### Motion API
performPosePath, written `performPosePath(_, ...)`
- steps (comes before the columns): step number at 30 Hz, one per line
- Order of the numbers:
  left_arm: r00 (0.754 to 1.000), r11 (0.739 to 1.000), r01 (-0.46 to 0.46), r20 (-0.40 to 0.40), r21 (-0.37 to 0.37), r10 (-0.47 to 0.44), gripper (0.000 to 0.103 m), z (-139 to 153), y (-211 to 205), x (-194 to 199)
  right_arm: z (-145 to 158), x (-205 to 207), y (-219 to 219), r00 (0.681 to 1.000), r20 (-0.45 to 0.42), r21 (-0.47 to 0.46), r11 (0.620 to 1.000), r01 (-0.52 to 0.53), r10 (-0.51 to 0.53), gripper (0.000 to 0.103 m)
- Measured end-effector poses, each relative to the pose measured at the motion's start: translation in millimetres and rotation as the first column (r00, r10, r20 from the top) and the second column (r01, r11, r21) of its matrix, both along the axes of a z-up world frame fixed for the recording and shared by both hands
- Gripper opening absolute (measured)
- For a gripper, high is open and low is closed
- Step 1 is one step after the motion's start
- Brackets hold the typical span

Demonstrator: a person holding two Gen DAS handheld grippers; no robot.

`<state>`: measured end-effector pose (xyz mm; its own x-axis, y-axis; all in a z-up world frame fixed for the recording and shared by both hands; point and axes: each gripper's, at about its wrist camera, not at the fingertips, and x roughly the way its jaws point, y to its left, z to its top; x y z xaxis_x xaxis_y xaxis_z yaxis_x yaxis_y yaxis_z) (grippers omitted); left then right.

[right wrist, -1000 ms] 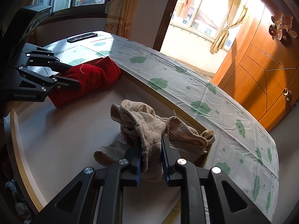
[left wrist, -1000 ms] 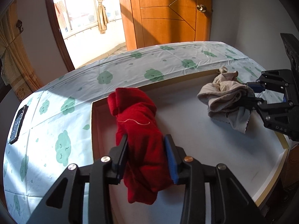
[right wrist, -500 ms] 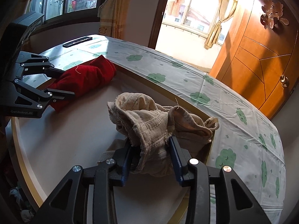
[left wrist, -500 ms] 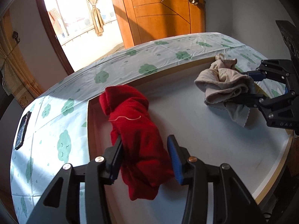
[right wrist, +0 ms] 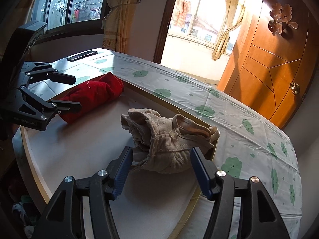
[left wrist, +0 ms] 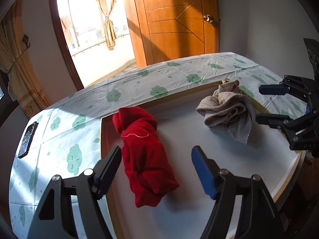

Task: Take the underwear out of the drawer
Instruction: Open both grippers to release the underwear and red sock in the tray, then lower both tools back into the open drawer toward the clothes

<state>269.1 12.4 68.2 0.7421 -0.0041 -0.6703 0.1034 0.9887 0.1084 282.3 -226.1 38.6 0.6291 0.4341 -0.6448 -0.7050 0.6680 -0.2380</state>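
Red cloth, a bundled pair of underwear [left wrist: 145, 155], lies lengthwise on the pale board [left wrist: 183, 131] between the two fingers of the left gripper [left wrist: 157, 167]. The jaws have just been opening and now stand released, with a clear gap on each side of the red bundle, so neither pad presses on it. In the right wrist view the same red underwear [right wrist: 93, 95] sits at the far left of the board, with the left gripper [right wrist: 73, 91] spread around its near end.

The beige underwear [right wrist: 169, 141] is a crumpled heap near the board's wooden rim [right wrist: 211, 153], on the side next to the table [right wrist: 249, 139] with its white cloth printed with green clouds. The right gripper [right wrist: 161, 169] has its jaws parted around the heap; they too have just been opening. The blue pads [right wrist: 201, 171] stand just beside the fabric, and whether the right-hand one still brushes it I cannot tell, but the cloth rests on the board rather than hanging in a grip. From the left wrist view the beige underwear [left wrist: 227, 111] lies free in front of the right gripper [left wrist: 263, 103], whose fingers are spread.

A dark phone [left wrist: 28, 137] lies on the table, well apart from the clothes.
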Motion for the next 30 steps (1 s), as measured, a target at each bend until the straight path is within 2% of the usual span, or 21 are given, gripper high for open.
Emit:
performPosePath(8, 0.997, 0.998, 0.022, 0.071, -0.056, -0.018, 0.075, 11.5, -9.4, -38.8, 21.5, -41.4, -21.5, 0.999, 0.020, 0.082, 0.996, -0.034, 0.032, 0.067)
performPosePath(18, 0.991, 0.988, 0.087, 0.109, -0.124, -0.073, 0.077, 8.3, -34.2, -105.9, 30.5, -97.2, -46.6, 0.997, 0.028, 0.170, 0.982, -0.079, 0.076, 0.068)
performPosePath(30, 0.985, 0.978, 0.148, 0.109, -0.149, -0.132, 0.077, -17.4, -59.6, -179.6, 12.9, -169.9, -67.4, 0.989, 0.041, 0.172, 0.974, -0.150, 0.145, 0.074)
